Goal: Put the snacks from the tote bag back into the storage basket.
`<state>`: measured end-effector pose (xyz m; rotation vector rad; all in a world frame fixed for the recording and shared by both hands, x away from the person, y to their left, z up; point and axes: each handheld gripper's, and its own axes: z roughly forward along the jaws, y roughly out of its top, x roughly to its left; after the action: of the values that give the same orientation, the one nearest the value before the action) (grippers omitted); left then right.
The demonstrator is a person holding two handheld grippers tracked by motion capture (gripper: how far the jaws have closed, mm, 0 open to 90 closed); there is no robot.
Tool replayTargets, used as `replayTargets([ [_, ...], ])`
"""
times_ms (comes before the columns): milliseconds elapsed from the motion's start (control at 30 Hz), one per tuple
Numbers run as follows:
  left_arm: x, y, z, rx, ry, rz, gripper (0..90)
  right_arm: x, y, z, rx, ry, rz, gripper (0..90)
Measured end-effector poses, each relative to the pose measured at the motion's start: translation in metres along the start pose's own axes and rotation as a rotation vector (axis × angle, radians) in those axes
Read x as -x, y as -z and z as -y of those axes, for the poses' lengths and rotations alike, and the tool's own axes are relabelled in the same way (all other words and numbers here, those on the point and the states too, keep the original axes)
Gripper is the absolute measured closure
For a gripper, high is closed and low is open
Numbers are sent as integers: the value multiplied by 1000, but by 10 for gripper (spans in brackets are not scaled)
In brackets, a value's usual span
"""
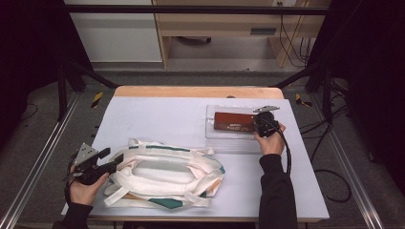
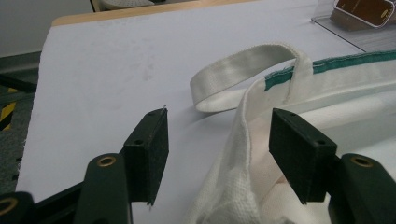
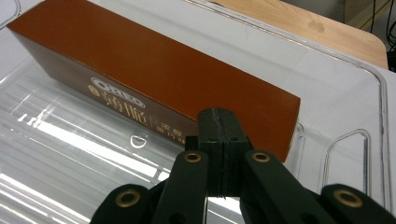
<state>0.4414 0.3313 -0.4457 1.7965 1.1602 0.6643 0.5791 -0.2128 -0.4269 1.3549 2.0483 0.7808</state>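
White canvas, trimmed in green, lies spread near the front of the pale table point(image 1: 157, 114) in the high view: a tote bag point(image 1: 165, 174) with its mouth gaping upward, and the left gripper point(image 1: 106, 167) at its left rim, while well apart, at the far right, the right gripper point(image 1: 260, 125) sits at the end of a brown Oreo biscuit box point(image 1: 234, 121) that rests in a clear plastic tray point(image 1: 224, 140); the packing looks barely begun, since the box is in the tray and the bag seems empty as far as I can tell. In the left gripper view the jaws stand spread, with the bag's upright rim point(image 2: 243, 140) between them but not yet pinched, and one white handle strap point(image 2: 243, 70) looping onto the table just beyond. In the right gripper view the jaws are pressed together with nothing between them, their tip just at the near long face of the box point(image 3: 154, 70), which lies flat on the tray's ribbed floor point(image 3: 56, 154). What seems left is nearly everything: clamp the rim to hold the bag open, open the right jaws around the box, lift it out and carry it across into the bag
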Motion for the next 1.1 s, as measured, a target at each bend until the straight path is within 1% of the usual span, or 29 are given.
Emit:
replayTargets([
  [100, 0, 0, 0, 1, 2, 0, 375, 1, -1, 0, 4, -12, -3, 900],
  [233, 0, 0, 0, 3, 1, -1, 375, 1, -1, 1, 5, -8, -1, 894],
  [367, 0, 1, 0, 4, 3, 0, 375, 0, 0, 1, -4, -2, -1, 862],
  [400, -1, 1, -1, 5, 2, -1, 375, -1, 2, 1, 2, -4, 0, 849],
  [433, -1, 2, -1, 9, 6, -2, 375, -2, 6, 1, 14, -1, -7, 831],
  [467, -1, 2, -1, 9, 6, -2, 374, -2, 6, 1, 14, -1, -7, 831],
  [500, -1, 2, -1, 9, 5, -2, 374, -5, 13, 0, 36, 3, -16, 811],
  [533, -1, 3, -1, 10, 4, -3, 374, -5, 13, 0, 36, 3, -16, 811],
  [567, -1, 3, -1, 13, 7, -3, 373, -8, 21, -1, 55, 14, -27, 775],
  [600, -1, 4, -1, 16, 7, -4, 373, -10, 26, -1, 67, 19, -30, 756],
  [633, -1, 4, -2, 17, 6, -3, 373, -10, 26, -1, 67, 19, -30, 756],
  [667, -1, 4, -2, 18, 5, -4, 373, -12, 31, -1, 81, 17, -38, 730],
  [700, -1, 4, -2, 18, 3, -5, 372, -16, 42, -1, 101, 12, -58, 667],
  [733, -1, 4, -2, 18, 2, -5, 372, -16, 42, -1, 101, 12, -58, 667],
  [767, -1, 4, -2, 17, 3, -3, 372, -17, 47, -1, 114, 24, -64, 645],
  [833, -1, 5, -2, 18, -1, -5, 371, -21, 57, 2, 148, 36, -66, 556],
  [867, 0, 5, -2, 21, 3, -3, 371, -23, 62, 5, 177, 30, -72, 510],
  [900, 0, 6, -3, 23, 2, -4, 370, -25, 70, 10, 182, 12, -92, 445],
  [933, 0, 6, -3, 24, 2, -3, 369, -27, 74, 14, 199, 5, -92, 414],
  [967, 0, 6, -3, 25, 2, -4, 369, -27, 74, 14, 199, 5, -92, 414],
  [1000, -1, 7, -3, 25, 1, -4, 368, -28, 81, 22, 232, -4, -97, 353],
  [1033, -1, 7, -3, 28, 3, -4, 368, -28, 81, 22, 232, -4, -97, 353],
  [1100, -1, 7, -3, 29, 5, -5, 366, -29, 86, 30, 237, -11, -94, 284],
])
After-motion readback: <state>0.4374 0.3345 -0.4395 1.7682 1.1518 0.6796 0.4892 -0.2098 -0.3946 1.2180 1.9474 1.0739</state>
